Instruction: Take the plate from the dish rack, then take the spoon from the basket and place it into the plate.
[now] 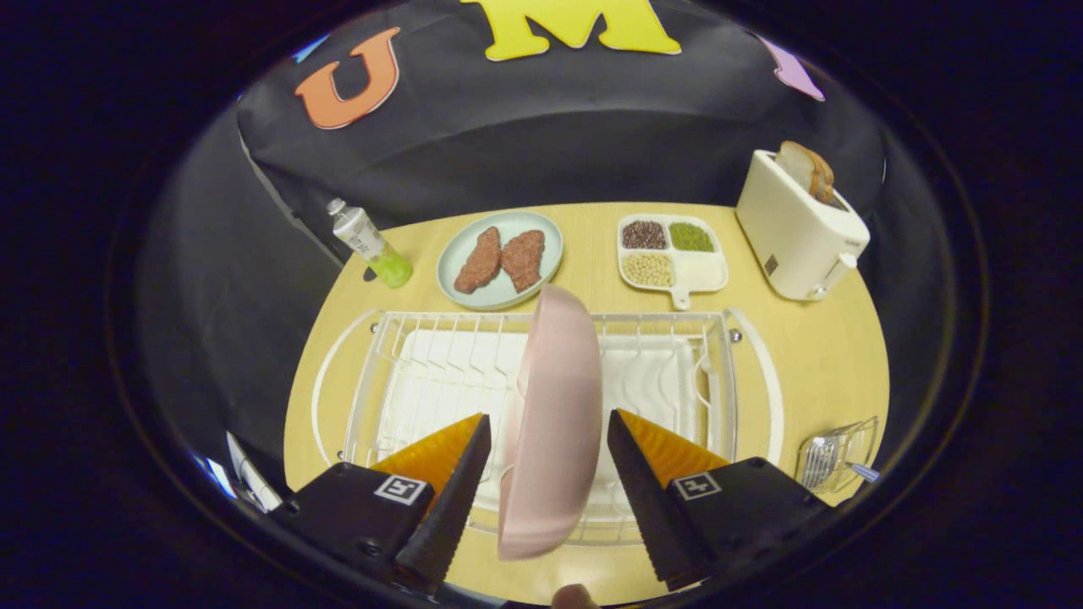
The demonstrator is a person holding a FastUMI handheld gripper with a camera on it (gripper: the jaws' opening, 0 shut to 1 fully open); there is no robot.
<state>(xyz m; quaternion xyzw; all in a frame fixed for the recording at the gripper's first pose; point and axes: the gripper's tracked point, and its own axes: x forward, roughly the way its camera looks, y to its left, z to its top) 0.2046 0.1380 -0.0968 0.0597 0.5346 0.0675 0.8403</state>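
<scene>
So the pink plate [554,423] is standing on edge in the white wire dish rack [423,372], right between the two fingers of the tongs [548,448], and the tongs are spread wide with a visible gap on each side of the plate, so they've got hold of nothing (neither finger looks like it touches the rim). The rack sits on the wooden bench [812,355] just ahead of the fingers, with a white drip tray under it. Off to the right of the rack, near the bench edge, there's a clear basket [838,452] with cutlery in it, can't pick out the spoon itself from this angle. Beyond the rack: a pale green plate with two pieces of meat [499,258], a divided white tray of beans and grains [673,249], a white toaster [799,228] with bread sticking out the top, and a small bottle with green liquid [370,245] tilted over on the left
</scene>
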